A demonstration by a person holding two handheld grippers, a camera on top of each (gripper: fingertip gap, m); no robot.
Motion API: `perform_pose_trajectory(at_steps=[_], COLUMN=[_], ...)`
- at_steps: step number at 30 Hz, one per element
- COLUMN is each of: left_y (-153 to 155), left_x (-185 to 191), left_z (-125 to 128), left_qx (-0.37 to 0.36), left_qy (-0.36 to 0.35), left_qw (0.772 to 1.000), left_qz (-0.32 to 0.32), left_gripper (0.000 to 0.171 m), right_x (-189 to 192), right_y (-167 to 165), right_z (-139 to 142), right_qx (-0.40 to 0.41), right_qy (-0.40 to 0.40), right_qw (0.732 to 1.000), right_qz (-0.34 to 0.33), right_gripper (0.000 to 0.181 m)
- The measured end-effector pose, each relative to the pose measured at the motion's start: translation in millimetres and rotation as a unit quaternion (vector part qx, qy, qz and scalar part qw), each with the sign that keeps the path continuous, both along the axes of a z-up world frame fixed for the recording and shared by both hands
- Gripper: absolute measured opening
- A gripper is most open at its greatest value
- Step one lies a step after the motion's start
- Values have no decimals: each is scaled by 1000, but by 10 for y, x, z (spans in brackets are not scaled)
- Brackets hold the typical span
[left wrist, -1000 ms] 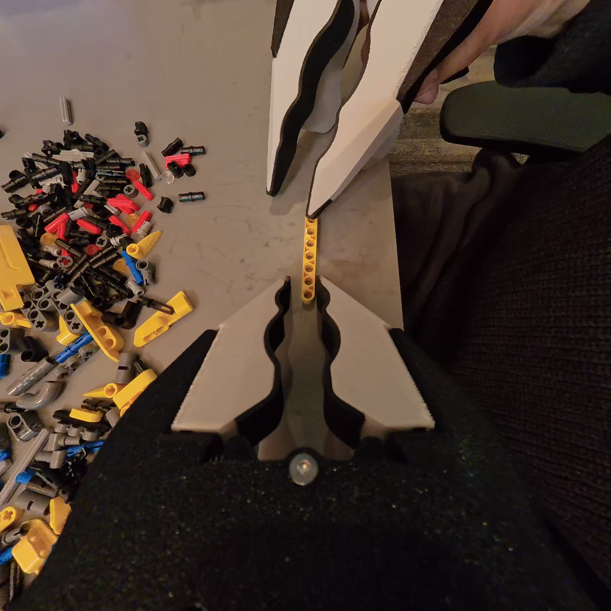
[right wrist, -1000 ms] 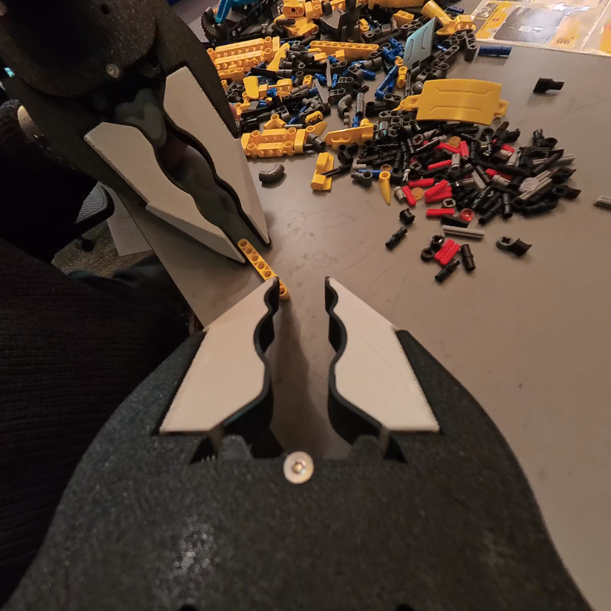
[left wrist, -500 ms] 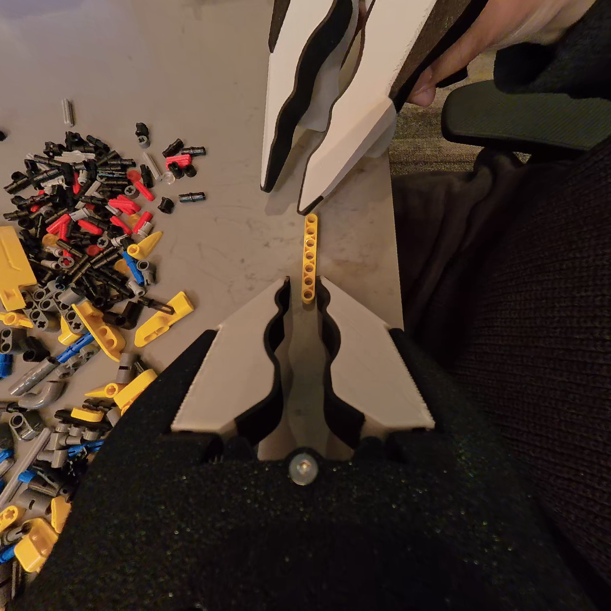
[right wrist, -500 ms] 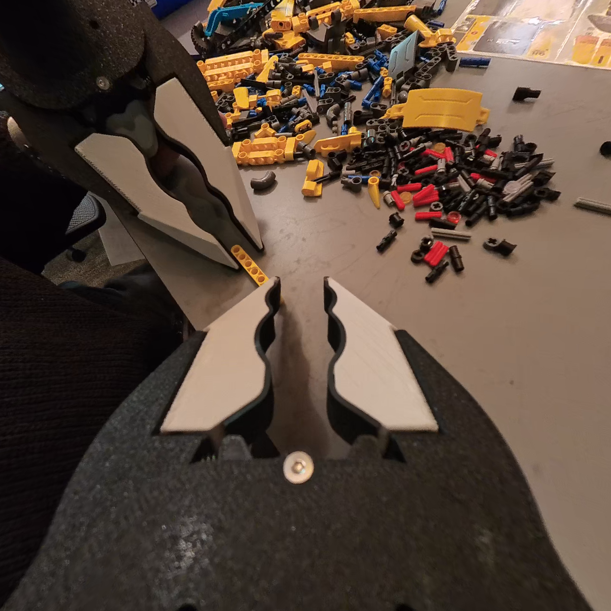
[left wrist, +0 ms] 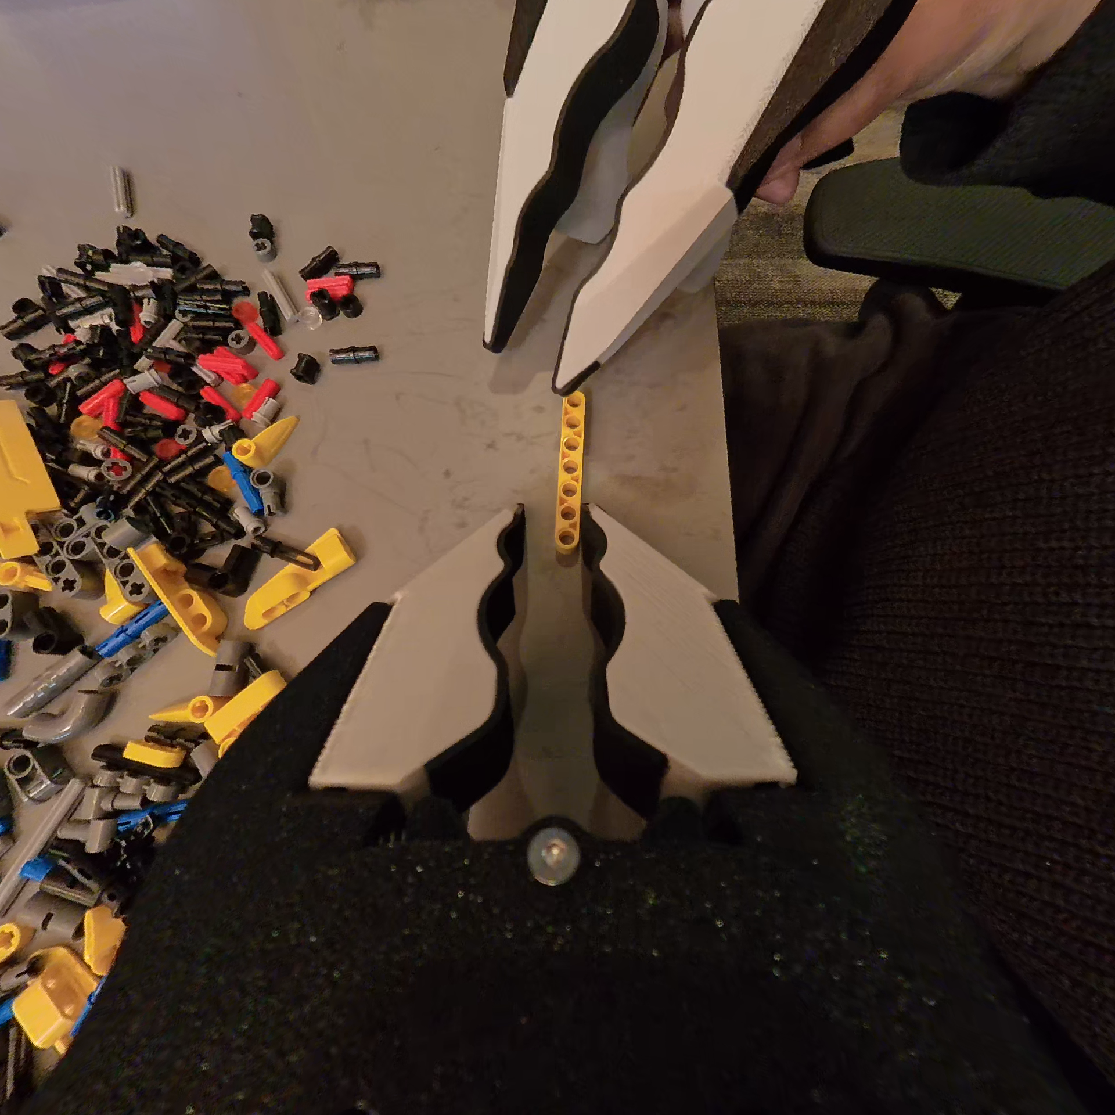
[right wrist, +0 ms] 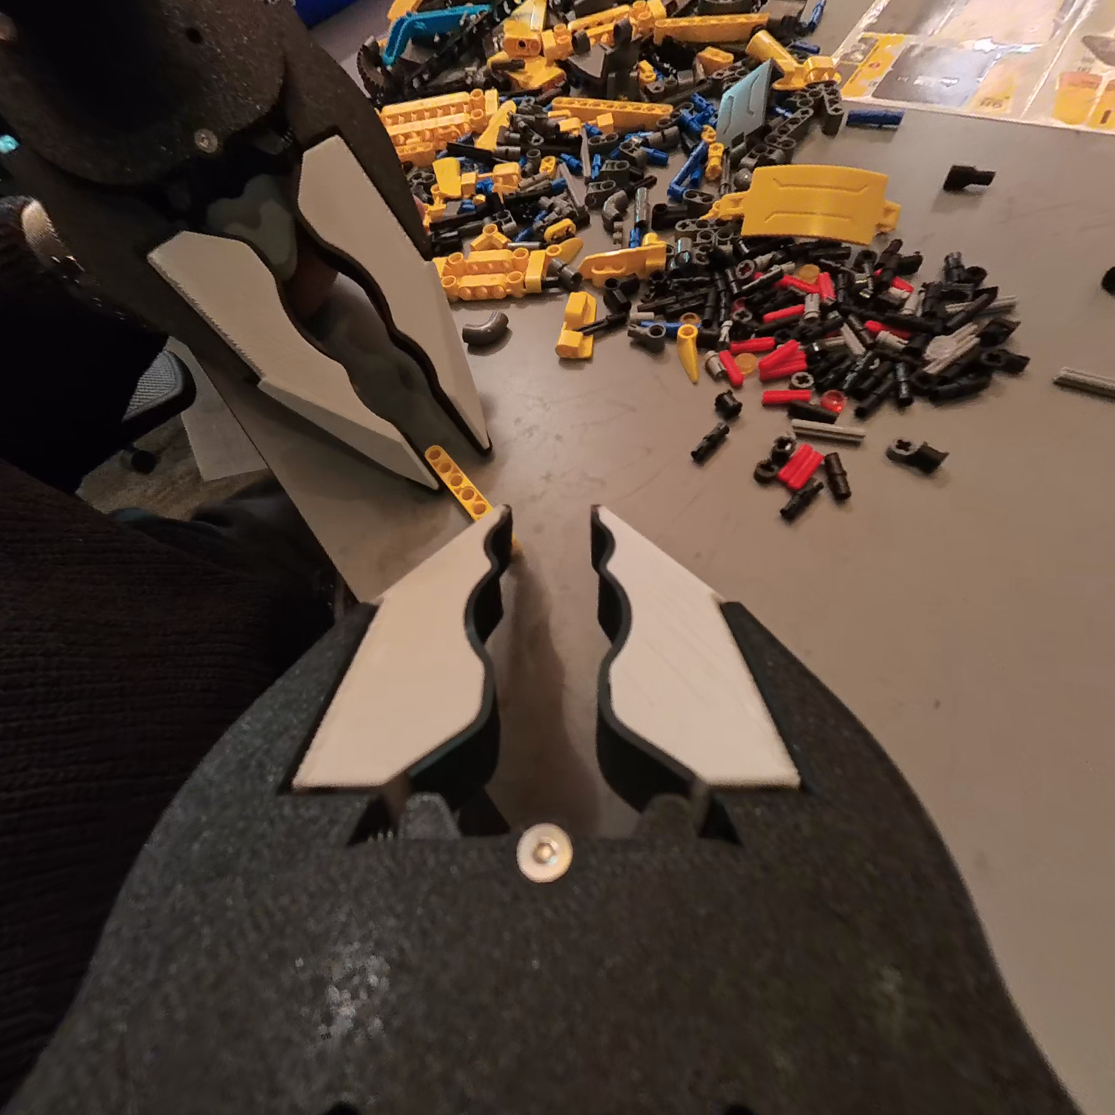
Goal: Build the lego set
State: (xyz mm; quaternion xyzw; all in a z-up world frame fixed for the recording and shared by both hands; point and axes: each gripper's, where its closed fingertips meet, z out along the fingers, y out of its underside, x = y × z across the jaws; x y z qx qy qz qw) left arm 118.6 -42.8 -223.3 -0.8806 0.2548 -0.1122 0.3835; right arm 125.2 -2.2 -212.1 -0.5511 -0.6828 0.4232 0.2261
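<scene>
Left gripper (left wrist: 554, 513) spread, w/ near end of yellow holed beam (left wrist: 570, 470) between its tips, flat on grey table (left wrist: 374, 120) nr the edge. Right gripper (right wrist: 550, 513) also spread, holding nothing, tips at beam's other end. Pile of small parts (left wrist: 133, 422) well to one side.

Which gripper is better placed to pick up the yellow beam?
Left gripper: open, its fingertips flank the near end of the yellow beam. The right gripper, also open, sits just past the far end.
</scene>
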Motion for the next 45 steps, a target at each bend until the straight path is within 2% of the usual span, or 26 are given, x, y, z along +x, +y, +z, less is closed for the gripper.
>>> perform_pose_trajectory(at_steps=[3, 9, 14, 16, 19, 21, 30, 45], left_y=[5, 66, 64, 54, 65, 80, 117, 120], left_x=[-10, -117, -113, -97, -105, -119, -214, -193], left_z=[3, 110, 95, 110, 206, 283, 338, 280], left_qx=[0, 21, 14, 23, 60, 84, 87, 66], left_qy=[-1, -34, -36, -30, -26, -32, -63, -63], left_qw=[1000, 998, 998, 999, 997, 995, 992, 994], left_qz=[3, 42, 40, 34, 37, 41, 70, 64], left_gripper=[18, 19, 20, 20, 20, 20, 20, 20], right_x=[-17, -142, -171, -153, -114, -99, -93, -65], right_y=[35, 181, 184, 189, 180, 194, 175, 156], right_z=[18, 276, 283, 319, 376, 424, 432, 484], right_qx=[7, -20, -50, -65, -88, -75, -85, -81], right_qy=[6, 84, 85, 99, 131, 154, 156, 177], right_qw=[1000, 995, 994, 992, 986, 984, 983, 980], right_qz=[-8, -42, -49, -49, -46, -54, -47, -39], right_gripper=[26, 25, 24, 20, 0, 0, 0, 0])
